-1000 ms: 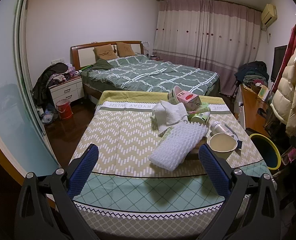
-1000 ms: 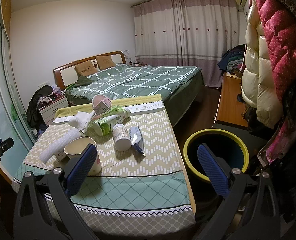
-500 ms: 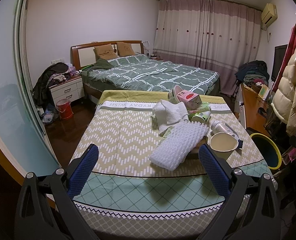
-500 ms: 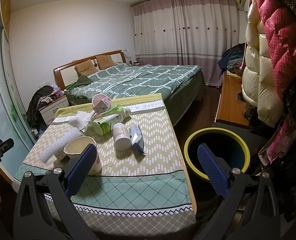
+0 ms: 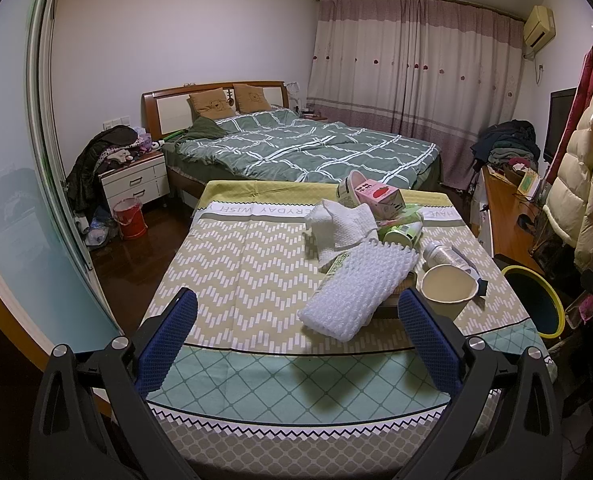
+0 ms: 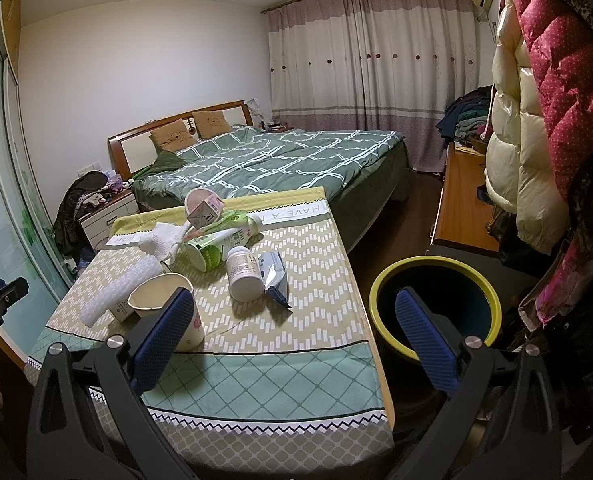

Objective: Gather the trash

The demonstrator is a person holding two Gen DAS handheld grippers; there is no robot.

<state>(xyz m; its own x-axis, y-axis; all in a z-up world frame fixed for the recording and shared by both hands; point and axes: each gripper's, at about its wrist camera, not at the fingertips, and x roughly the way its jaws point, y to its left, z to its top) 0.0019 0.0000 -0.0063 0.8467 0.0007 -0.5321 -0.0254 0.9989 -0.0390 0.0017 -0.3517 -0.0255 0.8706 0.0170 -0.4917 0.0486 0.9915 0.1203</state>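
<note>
Trash lies in a heap on the table [image 5: 236, 280]: a white foam net sleeve [image 5: 356, 292], a paper cup [image 5: 448, 290], a crumpled white tissue [image 5: 340, 224], a pink carton [image 5: 378, 196], a green-and-white tube [image 6: 216, 248], a white bottle [image 6: 242, 270] and a blue wrapper [image 6: 274, 276]. A yellow-rimmed bin [image 6: 434, 312] stands on the floor right of the table. My left gripper [image 5: 296, 344] hangs open over the table's near edge, short of the foam sleeve. My right gripper [image 6: 296, 336] is open too, its left finger in front of the paper cup [image 6: 164, 304].
A bed [image 5: 304, 148] with a green quilt stands behind the table. A nightstand [image 5: 132, 180] and a red bucket [image 5: 130, 218] sit at the left. Puffy coats [image 6: 544, 100] hang at the right over a wooden desk [image 6: 464, 200].
Both views have shifted only slightly; the grippers stay open and the trash has not moved.
</note>
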